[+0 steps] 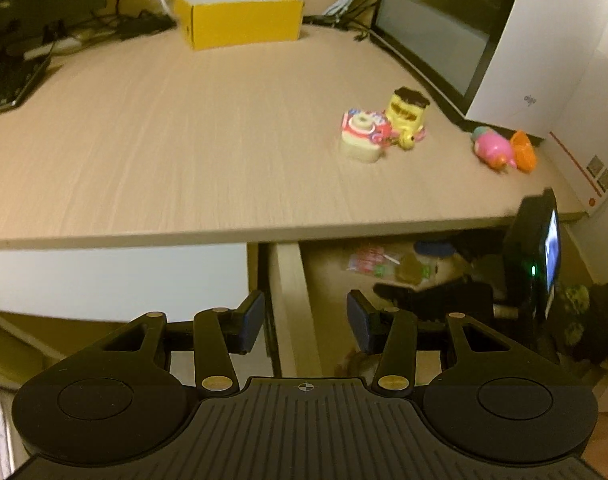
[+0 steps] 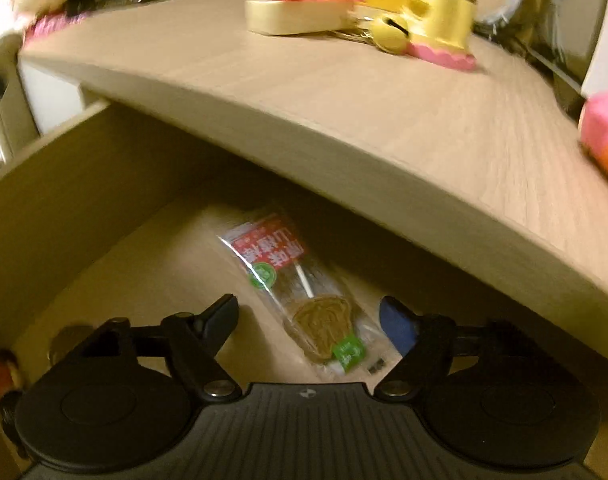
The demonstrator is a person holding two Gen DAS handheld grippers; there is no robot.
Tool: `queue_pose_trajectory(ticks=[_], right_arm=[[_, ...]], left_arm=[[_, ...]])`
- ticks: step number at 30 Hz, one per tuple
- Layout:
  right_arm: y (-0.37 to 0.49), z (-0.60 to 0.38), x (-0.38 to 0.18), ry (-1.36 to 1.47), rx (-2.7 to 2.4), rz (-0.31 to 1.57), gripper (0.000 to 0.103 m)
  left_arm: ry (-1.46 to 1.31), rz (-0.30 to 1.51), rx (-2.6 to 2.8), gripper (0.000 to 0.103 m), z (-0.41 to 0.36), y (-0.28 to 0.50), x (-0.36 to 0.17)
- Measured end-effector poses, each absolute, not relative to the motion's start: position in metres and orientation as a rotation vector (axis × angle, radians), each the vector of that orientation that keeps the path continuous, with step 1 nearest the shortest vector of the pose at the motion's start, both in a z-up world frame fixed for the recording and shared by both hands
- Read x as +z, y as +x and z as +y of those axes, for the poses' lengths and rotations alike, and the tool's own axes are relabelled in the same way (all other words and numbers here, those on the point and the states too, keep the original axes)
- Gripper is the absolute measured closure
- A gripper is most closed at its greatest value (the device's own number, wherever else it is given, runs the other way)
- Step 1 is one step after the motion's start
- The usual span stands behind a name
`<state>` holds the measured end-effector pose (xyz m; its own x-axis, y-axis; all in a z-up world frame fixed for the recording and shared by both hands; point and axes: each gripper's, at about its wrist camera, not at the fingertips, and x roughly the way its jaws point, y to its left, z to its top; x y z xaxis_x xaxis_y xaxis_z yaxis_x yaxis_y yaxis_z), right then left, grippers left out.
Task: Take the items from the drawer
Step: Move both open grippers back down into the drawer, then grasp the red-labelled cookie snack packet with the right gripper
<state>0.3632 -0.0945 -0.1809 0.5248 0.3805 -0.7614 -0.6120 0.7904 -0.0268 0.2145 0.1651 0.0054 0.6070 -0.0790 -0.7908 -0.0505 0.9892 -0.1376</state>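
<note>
The right gripper (image 2: 309, 322) is reaching into the open drawer (image 2: 84, 184) beneath the desk's front edge, its fingers spread apart on either side of the wrapped lollipop (image 2: 300, 292), which is lying flat on the drawer floor near the front; no contact is showing yet. The left gripper (image 1: 304, 320) is hovering outside, over the drawer's left side wall, its fingers likewise apart and holding nothing.

Risks: the wrapper is thin and slick, so the pads are likely to pinch film only and let the sweet slip or tear. The desk (image 2: 384, 112) is overhanging closely above, so a steep lift is liable to strike its underside.

Four toys are already standing near the desk's right edge: a cream toy (image 1: 360, 136), a yellow toy (image 1: 407, 114), a pink toy (image 1: 494, 148) and an orange piece (image 1: 524, 152).

Writing: the wrapper's red label is carrying white characters, blurred and not legible. The white box (image 1: 544, 60) at the right appears to read "aigo".
</note>
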Motion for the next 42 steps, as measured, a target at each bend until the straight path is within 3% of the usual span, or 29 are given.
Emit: queue_pose_trajectory(ticks=[2, 4, 6, 9, 15, 23, 30, 32, 42], right_arm=[[0.367, -0.096, -0.178, -0.309, 0.626, 0.838, 0.026], [0.369, -0.096, -0.173, -0.317, 0.658, 0.867, 0.038], [0.369, -0.095, -0.167, -0.336, 0.659, 0.911, 0.063], [0.362, -0.099, -0.158, -0.36, 0.661, 0.982, 0.067], [0.326, -0.135, -0.122, -0.366, 0.544, 1.009, 0.067], [0.285, -0.194, -0.082, -0.236, 0.388, 1.023, 0.067], [0.273, -0.235, -0.046, -0.193, 0.331, 0.985, 0.067], [0.268, -0.235, -0.043, -0.207, 0.317, 0.975, 0.067], [0.265, -0.249, -0.049, -0.181, 0.263, 1.0, 0.067]], left_arm=[[-0.152, 0.928, -0.026, 0.054, 0.164, 0.215, 0.004], [-0.137, 0.931, -0.05, 0.054, 0.163, 0.216, 0.004], [-0.121, 0.941, -0.081, 0.054, 0.161, 0.217, 0.004], [-0.088, 0.992, -0.152, 0.054, 0.153, 0.223, -0.002], [-0.097, 1.147, -0.348, 0.057, 0.125, 0.235, -0.019], [0.245, 1.143, -0.884, 0.056, 0.04, 0.254, -0.039], [0.418, 1.305, -1.168, 0.059, -0.003, 0.284, -0.087], [0.402, 1.356, -1.204, 0.065, -0.009, 0.291, -0.098], [0.35, 1.441, -1.26, 0.058, -0.028, 0.308, -0.119]])
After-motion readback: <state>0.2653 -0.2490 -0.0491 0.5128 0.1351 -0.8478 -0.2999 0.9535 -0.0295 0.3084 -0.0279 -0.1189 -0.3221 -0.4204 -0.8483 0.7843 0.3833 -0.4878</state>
